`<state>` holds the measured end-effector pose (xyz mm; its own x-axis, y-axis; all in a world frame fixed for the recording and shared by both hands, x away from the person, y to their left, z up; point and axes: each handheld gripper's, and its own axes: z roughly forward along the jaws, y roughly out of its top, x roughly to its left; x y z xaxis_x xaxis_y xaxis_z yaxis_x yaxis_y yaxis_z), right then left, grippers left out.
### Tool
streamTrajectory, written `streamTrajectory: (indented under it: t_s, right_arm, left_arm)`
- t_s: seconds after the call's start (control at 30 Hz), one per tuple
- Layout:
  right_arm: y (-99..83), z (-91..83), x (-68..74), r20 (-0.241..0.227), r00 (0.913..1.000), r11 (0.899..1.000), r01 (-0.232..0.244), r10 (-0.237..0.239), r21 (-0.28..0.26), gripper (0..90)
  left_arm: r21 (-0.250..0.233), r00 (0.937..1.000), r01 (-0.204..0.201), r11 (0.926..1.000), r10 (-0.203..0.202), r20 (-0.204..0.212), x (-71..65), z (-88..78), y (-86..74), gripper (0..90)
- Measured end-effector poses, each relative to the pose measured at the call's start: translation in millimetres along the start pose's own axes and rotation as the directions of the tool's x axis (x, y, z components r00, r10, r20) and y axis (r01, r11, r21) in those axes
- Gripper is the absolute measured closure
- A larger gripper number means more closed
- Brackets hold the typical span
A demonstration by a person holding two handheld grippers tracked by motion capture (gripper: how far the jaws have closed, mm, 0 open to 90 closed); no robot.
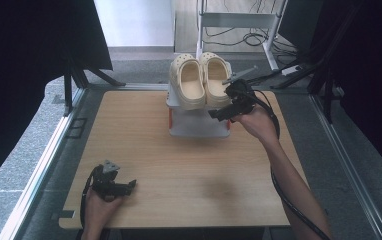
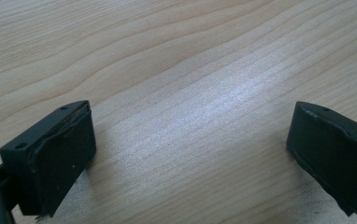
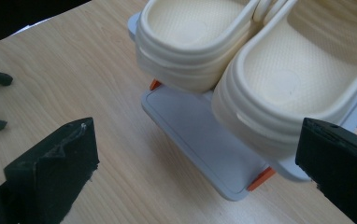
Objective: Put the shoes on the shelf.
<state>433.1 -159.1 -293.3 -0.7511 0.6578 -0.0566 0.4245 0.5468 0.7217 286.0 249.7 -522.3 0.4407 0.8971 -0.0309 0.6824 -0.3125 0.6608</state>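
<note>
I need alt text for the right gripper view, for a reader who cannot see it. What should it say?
Two cream clogs sit side by side on the top shelf of a small grey rack with orange clips, on a wooden table. The right gripper is open, with its two black jaws apart in the foreground and nothing between them.

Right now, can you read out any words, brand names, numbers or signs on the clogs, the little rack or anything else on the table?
None: no text can be read anywhere.
Cream clogs: no lettering or logo shows on the footbeds or sides.
Grey rack: plain shelves with orange corner clips, no label.
Wooden table: bare wood grain, no markings.
</note>
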Motion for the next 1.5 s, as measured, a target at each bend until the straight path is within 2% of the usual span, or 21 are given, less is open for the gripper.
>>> streamTrajectory:
  t_s: [0.13,0.47,0.8,1.07,1.23,1.5]
  right_arm:
    - [-18.0,-6.8,2.6,-0.017,0.9998,1.0,0.003,-0.003,-0.009,0.0]
    - [-70.4,-12.5,3.1,-0.036,0.9987,0.999,-0.036,0.036,0.006,0.0]
    - [-115.2,-25.0,-4.5,-0.029,0.9973,0.998,-0.068,0.067,-0.015,0.0]
    - [-145.2,-32.2,-0.5,-0.013,0.9974,0.997,-0.071,0.071,-0.029,0.0]
    - [-161.3,-29.3,5.1,-0.01,0.9977,0.997,-0.067,0.067,-0.036,0.0]
    - [-191.0,-10.3,16.1,-0.017,0.9977,0.996,-0.067,0.066,-0.058,0.6]
  left_arm:
    - [0.0,1.0,0.001,1.0,-0.001,0.0,-0.4,0.0,0.0,1.3]
    - [-0.002,1.0,0.002,1.0,-0.002,-0.001,-0.5,0.1,0.0,1.3]
    - [-0.001,1.0,0.001,1.0,-0.001,-0.001,-0.4,0.1,0.0,1.3]
    - [0.0,1.0,0.001,1.0,-0.001,0.0,-0.5,0.0,0.0,1.3]
    - [0.0,1.0,0.006,1.0,-0.006,-0.002,-0.9,0.0,0.0,1.3]
    - [0.0,1.0,0.006,1.0,-0.006,-0.002,-1.0,0.0,-0.1,1.3]
